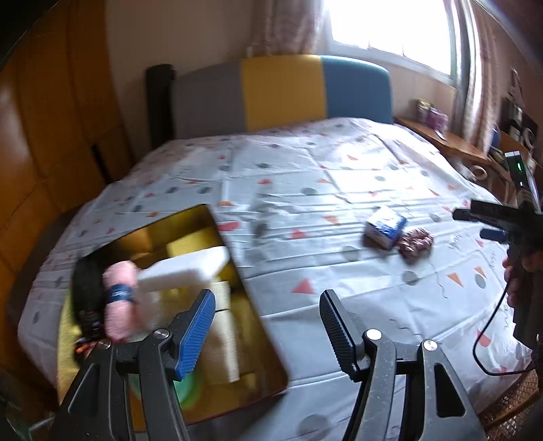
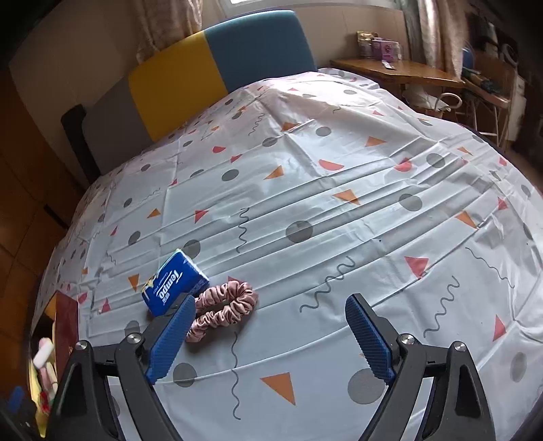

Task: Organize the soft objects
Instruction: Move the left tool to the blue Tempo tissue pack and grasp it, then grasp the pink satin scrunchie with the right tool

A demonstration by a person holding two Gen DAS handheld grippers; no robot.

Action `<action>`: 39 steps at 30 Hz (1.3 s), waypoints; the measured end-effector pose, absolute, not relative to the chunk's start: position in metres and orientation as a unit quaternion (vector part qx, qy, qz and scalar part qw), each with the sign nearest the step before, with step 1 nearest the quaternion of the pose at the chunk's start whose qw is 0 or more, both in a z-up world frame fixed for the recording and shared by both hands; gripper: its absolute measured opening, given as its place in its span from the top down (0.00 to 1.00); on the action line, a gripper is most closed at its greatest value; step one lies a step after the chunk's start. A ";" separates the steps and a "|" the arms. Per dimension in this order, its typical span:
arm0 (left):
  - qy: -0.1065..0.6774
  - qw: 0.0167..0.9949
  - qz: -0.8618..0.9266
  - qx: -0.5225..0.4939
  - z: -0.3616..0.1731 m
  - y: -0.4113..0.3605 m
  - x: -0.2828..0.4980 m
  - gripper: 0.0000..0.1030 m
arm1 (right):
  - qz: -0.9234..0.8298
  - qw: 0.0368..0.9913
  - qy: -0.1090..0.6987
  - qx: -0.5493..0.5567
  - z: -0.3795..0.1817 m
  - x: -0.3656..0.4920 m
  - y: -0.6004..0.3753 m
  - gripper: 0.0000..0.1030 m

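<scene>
Both angled down over the bed: left hand-held gripper wide open, empty; right hand-held gripper gaping beside the pink satin scrunchie.

gold tin holds blurred, seemingly soft items on bedsheet.

We noted daylight entering from the window behind the headboard, blown out to white in the left wrist view. Motion blur smeared that view, worst over the gold box. The right wrist view was sharper. Both showed fisheye bending and dark vignetted corners; the bedsheet carried a soft sheen.
</scene>
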State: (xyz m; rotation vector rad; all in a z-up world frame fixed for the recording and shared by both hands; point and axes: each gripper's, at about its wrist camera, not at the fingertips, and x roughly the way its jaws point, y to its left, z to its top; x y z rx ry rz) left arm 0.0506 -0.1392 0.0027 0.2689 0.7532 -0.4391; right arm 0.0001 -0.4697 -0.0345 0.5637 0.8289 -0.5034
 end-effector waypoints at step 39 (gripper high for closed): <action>0.456 0.800 -0.340 0.193 -0.090 -0.358 0.169 0.49 | -0.222 0.819 0.399 0.348 -0.041 -0.001 -0.489 0.11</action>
